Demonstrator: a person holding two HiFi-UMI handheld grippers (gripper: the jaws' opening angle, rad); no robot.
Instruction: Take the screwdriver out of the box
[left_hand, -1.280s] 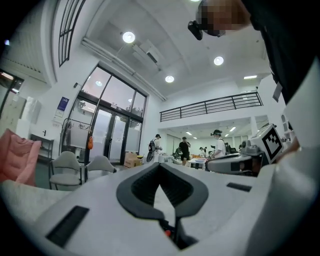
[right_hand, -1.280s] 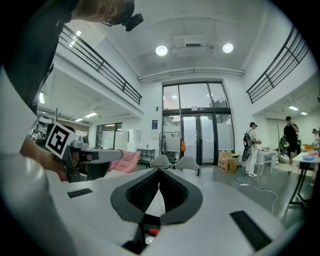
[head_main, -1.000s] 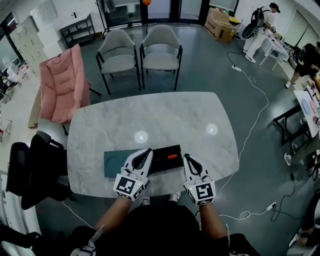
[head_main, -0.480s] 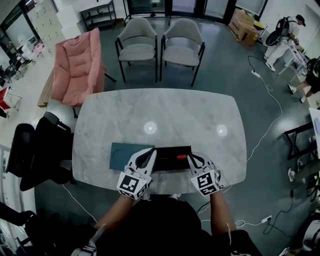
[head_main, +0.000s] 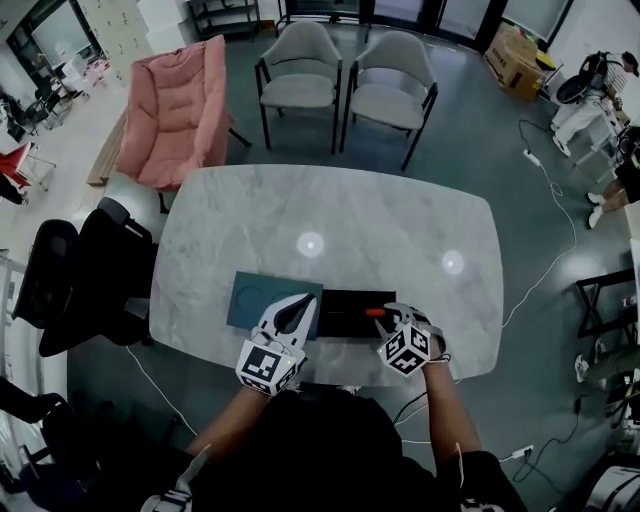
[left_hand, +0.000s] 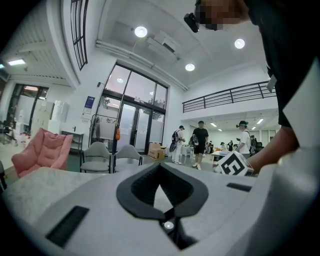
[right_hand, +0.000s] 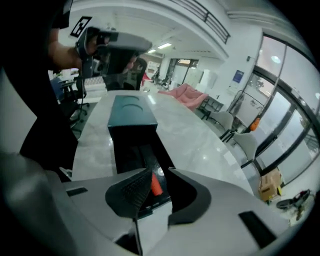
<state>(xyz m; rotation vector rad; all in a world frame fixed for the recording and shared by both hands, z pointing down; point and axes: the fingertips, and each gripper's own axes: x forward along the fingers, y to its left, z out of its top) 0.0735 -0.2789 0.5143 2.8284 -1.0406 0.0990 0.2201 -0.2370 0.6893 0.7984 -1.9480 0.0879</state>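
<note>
Marble table (head_main: 350, 210): box (head_main: 340, 318) holds screwdriver (head_main: 376, 312).

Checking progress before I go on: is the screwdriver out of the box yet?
No, the orange-handled screwdriver lies inside the open black box.

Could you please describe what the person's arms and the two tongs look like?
The left tongs and right tongs are white moulded shells with dark ribbed pads, each carrying a cube of black-and-white square markers. The person wears a black short-sleeved top; the forearms are bare. The right tongs' jaws have just been opening, the orange handle of the screwdriver showing in their gap, ungripped.
</note>
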